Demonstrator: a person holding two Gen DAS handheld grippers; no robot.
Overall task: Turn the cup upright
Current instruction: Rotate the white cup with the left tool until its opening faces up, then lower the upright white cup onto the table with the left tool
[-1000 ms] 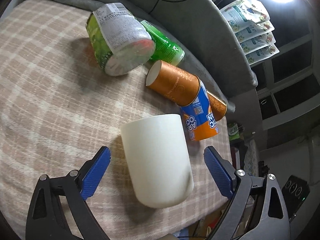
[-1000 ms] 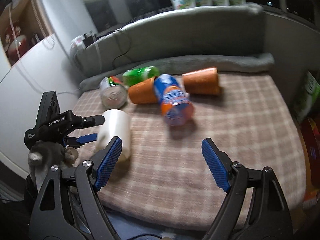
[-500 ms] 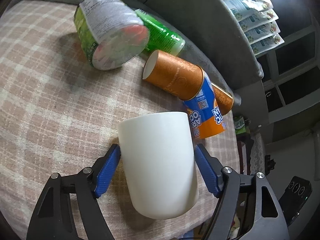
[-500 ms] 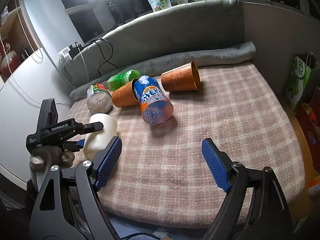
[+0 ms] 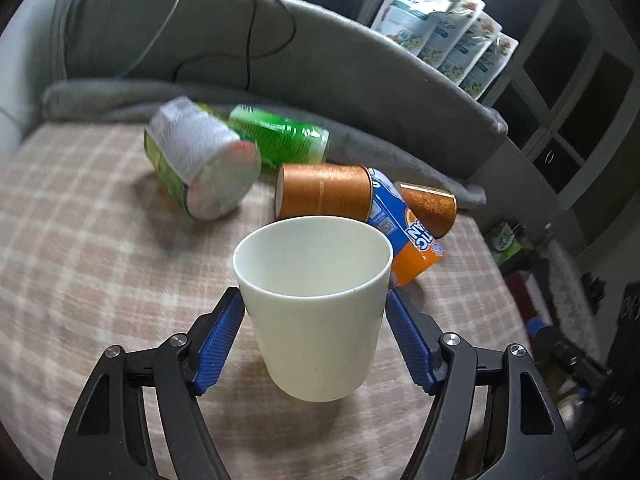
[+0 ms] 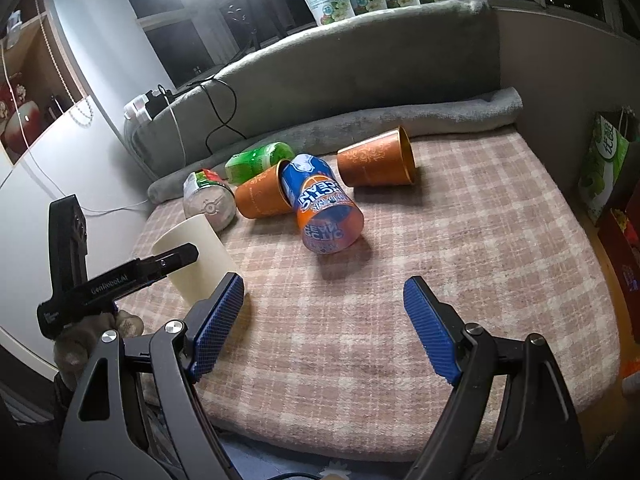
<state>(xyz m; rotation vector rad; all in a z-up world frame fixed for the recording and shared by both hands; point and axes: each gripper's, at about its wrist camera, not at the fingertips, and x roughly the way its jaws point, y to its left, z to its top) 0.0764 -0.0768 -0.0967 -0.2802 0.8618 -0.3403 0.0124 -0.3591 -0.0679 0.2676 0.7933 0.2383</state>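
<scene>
The white cup (image 5: 316, 304) is held between the blue pads (image 5: 218, 340) of the left tool (image 5: 314, 312), both pads pressed to its sides just under the rim. Its mouth faces up and toward the camera, and the inside is seen to be empty. In the right wrist view the same cup (image 6: 196, 256) is seen at the left edge of the checked pink blanket (image 6: 460, 248), tilted, its lower part hidden behind the left tool (image 6: 120, 280); whether its base touches the blanket cannot be told.

Beyond the cup, a cluster of containers is seen lying on their sides. A green-and-white can (image 5: 200, 164) is blurred, its end turned to the camera. A green can (image 5: 280, 136) lies just behind it, against the rolled grey blanket (image 5: 392, 152). An orange cup (image 5: 324, 192) lies next to these, with an orange-and-blue cup (image 5: 404, 236) slotted into its mouth. A second orange cup (image 6: 376, 160) lies apart to the right, its open mouth seen empty. A black cable (image 5: 248, 52) is draped over the grey padded back (image 5: 360, 76), and refill pouches (image 5: 444, 36) are lined up on top.

The right tool (image 6: 324, 320) is held wide apart over bare blanket, gripping nothing.
</scene>
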